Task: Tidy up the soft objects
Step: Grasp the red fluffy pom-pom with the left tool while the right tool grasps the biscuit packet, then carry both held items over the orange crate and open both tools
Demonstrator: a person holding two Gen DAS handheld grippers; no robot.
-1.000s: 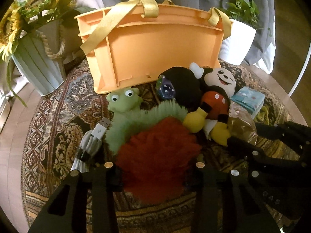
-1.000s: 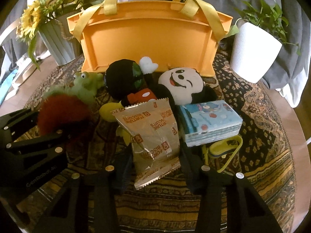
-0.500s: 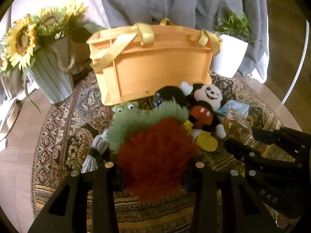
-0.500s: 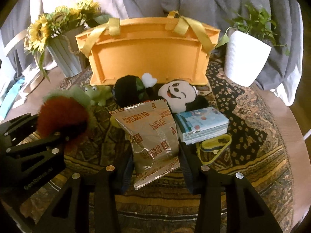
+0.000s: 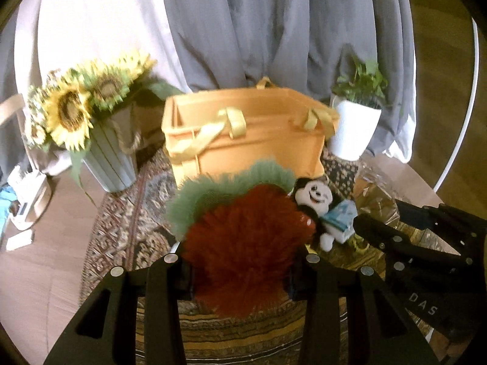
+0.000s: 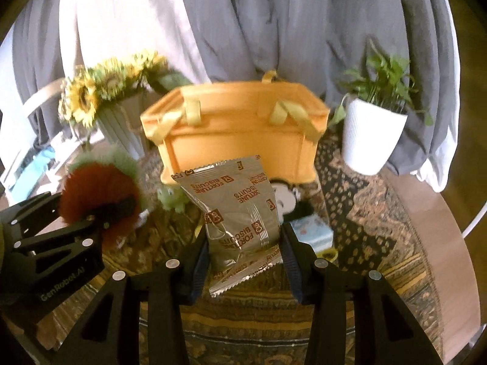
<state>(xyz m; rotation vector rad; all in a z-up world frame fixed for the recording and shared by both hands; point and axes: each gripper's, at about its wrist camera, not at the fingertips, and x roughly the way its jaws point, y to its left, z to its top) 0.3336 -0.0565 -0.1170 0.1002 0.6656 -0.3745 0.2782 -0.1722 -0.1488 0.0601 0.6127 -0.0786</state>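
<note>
My left gripper point(image 5: 240, 273) is shut on a fluffy red and green plush point(image 5: 243, 243), held above the rug; it shows again in the right wrist view as the plush point(image 6: 97, 194). My right gripper point(image 6: 243, 252) is shut on a silver biscuit packet point(image 6: 237, 206), also lifted. The orange basket point(image 5: 249, 140) with yellow ribbon handles stands straight ahead, its open top now visible point(image 6: 237, 118). A black and white mouse plush point(image 5: 313, 197) and a blue tissue pack point(image 5: 342, 216) lie on the rug. A green frog toy point(image 6: 172, 197) lies below the packet.
A sunflower vase point(image 5: 103, 149) stands left of the basket and a white plant pot point(image 5: 354, 130) right of it. Grey and white curtains hang behind. The patterned rug point(image 6: 365, 213) covers a round table whose edge curves at right.
Both grippers have risen with their loads, so the basket looks lower and farther, and its rim now shows. The toys on the rug have dropped beneath the held items.
</note>
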